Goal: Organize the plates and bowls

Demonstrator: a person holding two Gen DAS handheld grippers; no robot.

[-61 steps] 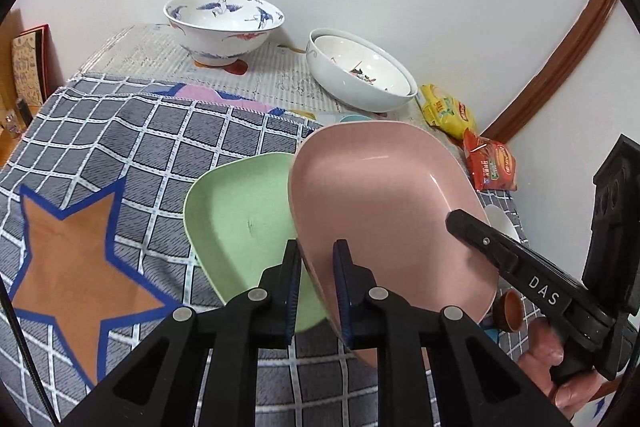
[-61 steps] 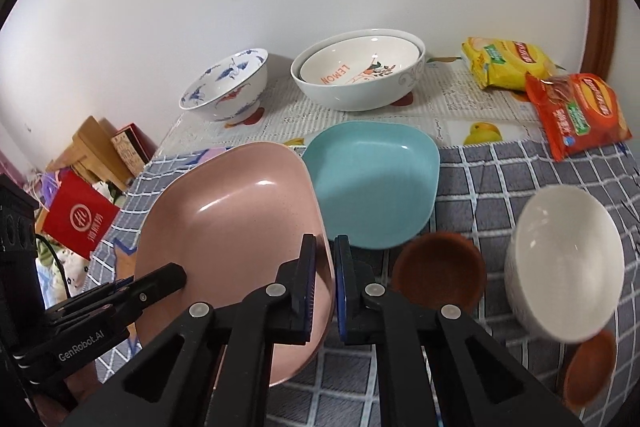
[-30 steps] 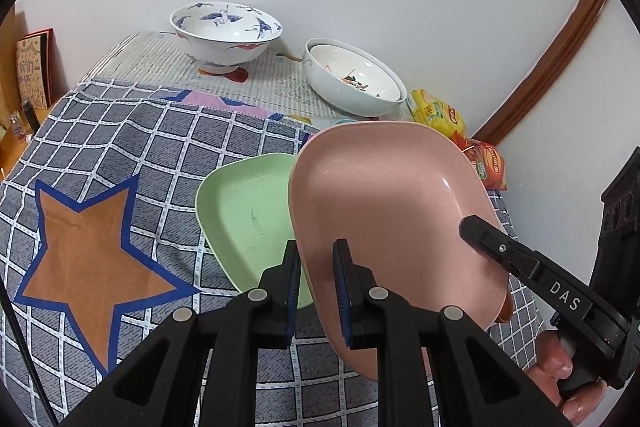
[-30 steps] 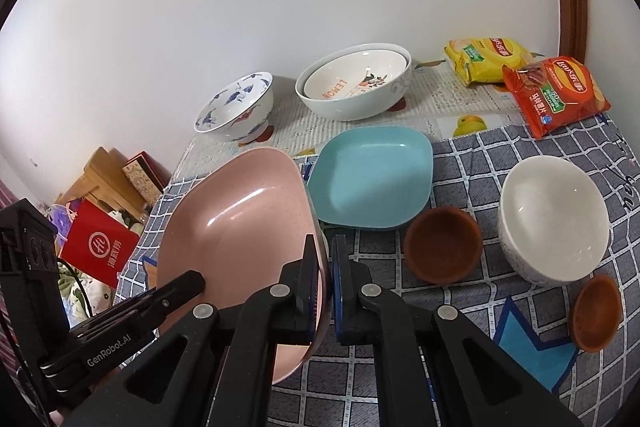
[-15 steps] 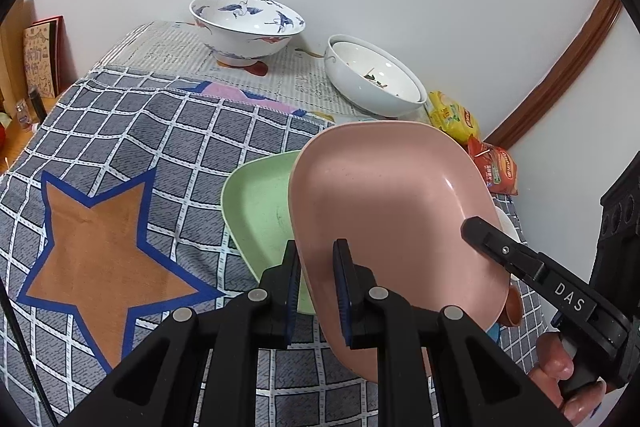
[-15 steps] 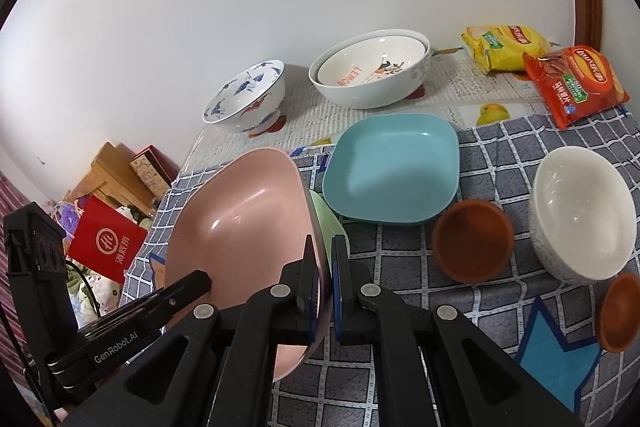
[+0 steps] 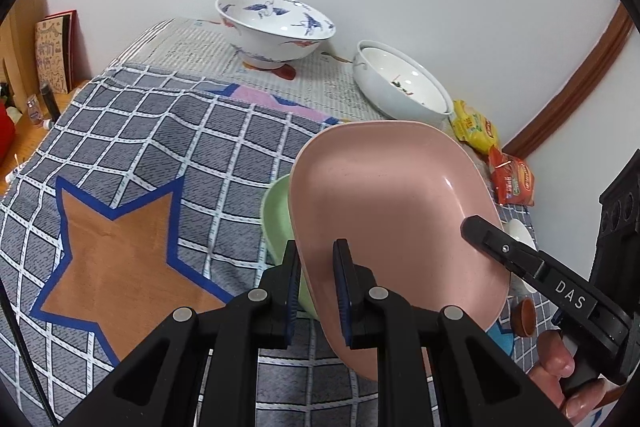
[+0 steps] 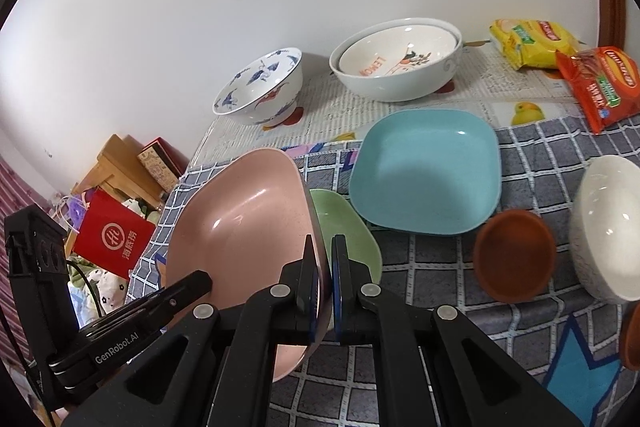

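Both hand-held grippers, left and right, stay clenched on pink plate; plate carried rightward since earlier, now above green plate: stacking imminent.

Two nested bowls far centre, on newspaper | crane-pattern bowl left of them | snack packets far right | square plate nearer, on checked cloth | small dish right of it.

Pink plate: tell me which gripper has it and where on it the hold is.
Both do. The left gripper clamps the pink plate at its near-left rim; the right gripper clamps the opposite rim edge, holding it tilted above the green plate.
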